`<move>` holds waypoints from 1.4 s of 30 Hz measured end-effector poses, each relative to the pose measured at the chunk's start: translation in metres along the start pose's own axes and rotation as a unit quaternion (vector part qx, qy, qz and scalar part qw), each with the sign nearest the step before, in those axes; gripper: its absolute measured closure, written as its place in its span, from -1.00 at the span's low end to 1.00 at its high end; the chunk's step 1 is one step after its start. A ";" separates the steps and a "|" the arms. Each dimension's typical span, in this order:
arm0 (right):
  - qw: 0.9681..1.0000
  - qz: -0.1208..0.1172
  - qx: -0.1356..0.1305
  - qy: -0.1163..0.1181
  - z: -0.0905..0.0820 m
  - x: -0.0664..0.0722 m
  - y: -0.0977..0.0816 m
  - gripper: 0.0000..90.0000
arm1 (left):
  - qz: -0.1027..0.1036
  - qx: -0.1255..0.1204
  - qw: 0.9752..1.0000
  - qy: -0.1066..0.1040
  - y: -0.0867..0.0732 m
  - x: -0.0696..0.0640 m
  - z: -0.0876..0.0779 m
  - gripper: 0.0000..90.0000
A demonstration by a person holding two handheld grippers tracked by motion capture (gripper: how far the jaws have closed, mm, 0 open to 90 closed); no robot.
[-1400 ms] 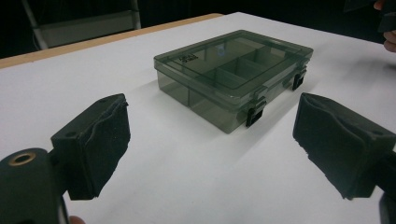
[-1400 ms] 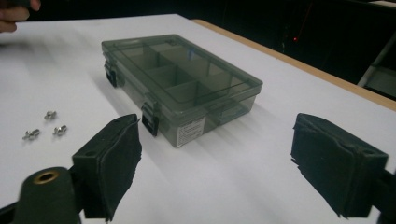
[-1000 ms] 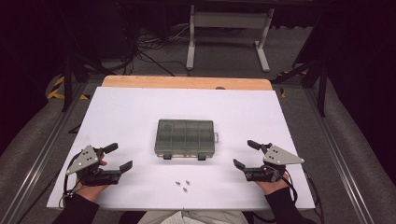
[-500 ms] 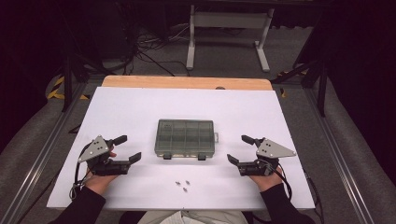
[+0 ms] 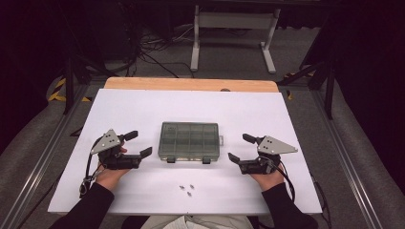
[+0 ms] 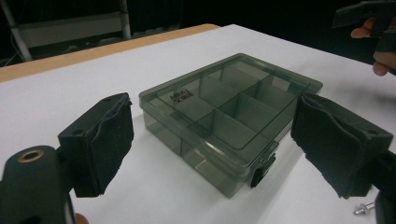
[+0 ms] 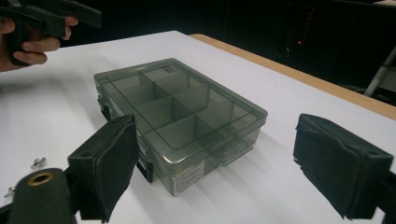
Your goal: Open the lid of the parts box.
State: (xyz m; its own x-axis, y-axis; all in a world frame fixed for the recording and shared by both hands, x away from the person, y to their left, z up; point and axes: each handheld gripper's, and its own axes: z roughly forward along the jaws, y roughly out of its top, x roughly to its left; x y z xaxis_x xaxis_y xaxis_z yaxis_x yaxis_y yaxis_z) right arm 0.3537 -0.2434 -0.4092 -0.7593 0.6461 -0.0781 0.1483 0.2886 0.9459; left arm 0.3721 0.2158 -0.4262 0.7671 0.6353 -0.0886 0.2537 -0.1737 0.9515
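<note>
A smoky transparent compartment box (image 5: 190, 142) lies shut in the middle of the white table top (image 5: 239, 109), its two dark latches facing the person. Its compartments look empty. My left gripper (image 5: 139, 143) hovers just left of the box, open, with nothing between the jaws. In the left gripper view the box (image 6: 224, 116) lies ahead between the black pads (image 6: 107, 140). My right gripper (image 5: 240, 148) hovers a short way right of the box, also open and empty. In the right gripper view its pads (image 7: 341, 163) frame the box (image 7: 177, 116).
Three small screws (image 5: 186, 188) lie loose on the table in front of the box, near the person. A wooden strip (image 5: 191, 84) runs along the far edge. Beyond it stand a metal stand's legs (image 5: 229, 43) and floor cables.
Both hands have moved inward toward the box, the left one to the right and the right one to the left. The jaws stay as wide apart as before.
</note>
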 end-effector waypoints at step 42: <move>0.990 0.000 0.131 0.048 0.047 0.009 -0.009 -0.28 | 0.002 0.143 0.990 -0.020 -0.021 -0.004 0.033 -0.40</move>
State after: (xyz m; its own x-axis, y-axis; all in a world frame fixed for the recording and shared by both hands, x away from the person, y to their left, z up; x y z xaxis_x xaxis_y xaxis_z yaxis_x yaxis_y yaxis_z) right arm 0.3750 -0.2068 -0.4330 -0.8142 0.5795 -0.0349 0.2990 0.4702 0.8304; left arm 0.3829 0.1917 -0.4555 0.7894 0.6053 -0.1022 0.4025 -0.3847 0.8307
